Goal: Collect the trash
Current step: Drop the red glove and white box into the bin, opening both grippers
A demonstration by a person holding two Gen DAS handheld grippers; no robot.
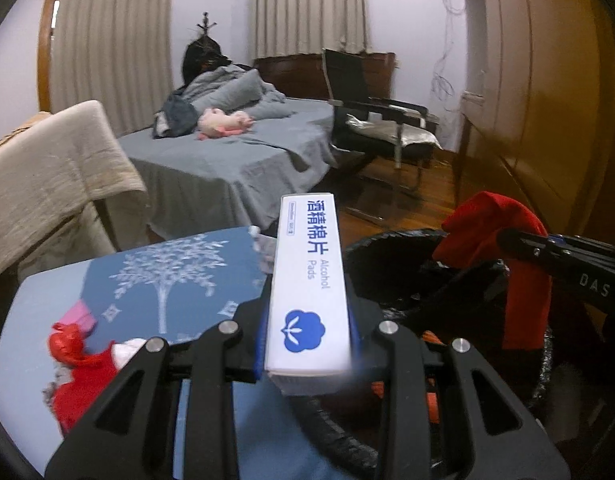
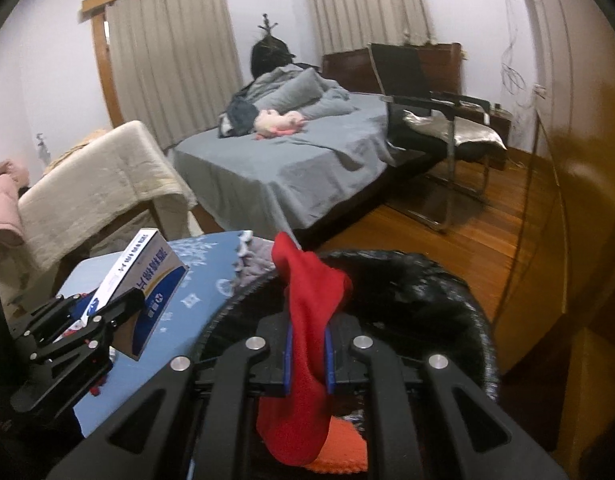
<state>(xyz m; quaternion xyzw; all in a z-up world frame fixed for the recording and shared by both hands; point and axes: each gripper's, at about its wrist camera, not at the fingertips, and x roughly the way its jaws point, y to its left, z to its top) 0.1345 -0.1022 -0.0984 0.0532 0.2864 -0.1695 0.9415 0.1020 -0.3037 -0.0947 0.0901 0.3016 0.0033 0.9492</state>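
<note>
Over the black-lined trash bin [image 2: 427, 280], right tongs [image 2: 308, 356] pinching a red cloth [image 2: 307, 320] at mid-length, upper end flopped above the pads, lower end hanging down into the bin mouth above something orange. Same cloth seen from the left wrist view as a red drape [image 1: 519, 280] off the right tongs, over the bin [image 1: 387, 248]. Soft, light, limp; no stiffness to steer with, likely to snag on the bin liner or cling to the pads on release (judgement). Mid-length pinch fine for a drop.

Left of the bin, over the bin-side edge of the blue patterned desk [image 1: 155, 280], left tongs [image 1: 309, 344] clamped on a white alcohol pads box [image 1: 307, 280], pads on the two broad faces at its near end, box pointing away and tilted up. In the right wrist view same box [image 2: 143, 280] held clear above the desk [image 2: 211, 276], left tongs [image 2: 103, 312] at its lower end. Cardboard, stiff but crushable, probably light (full or empty: cannot tell). End grip leaves a long lever, may pivot; hold nearer the middle safer.

Further left of the bin, on the desk, red crumpled wrapper-like trash [image 1: 73, 364] with a pink scrap [image 1: 83, 314] beside it, not yet collected. At the desk's far edge near the bin rim, a greyish crumpled bit [image 2: 253, 260].
</note>
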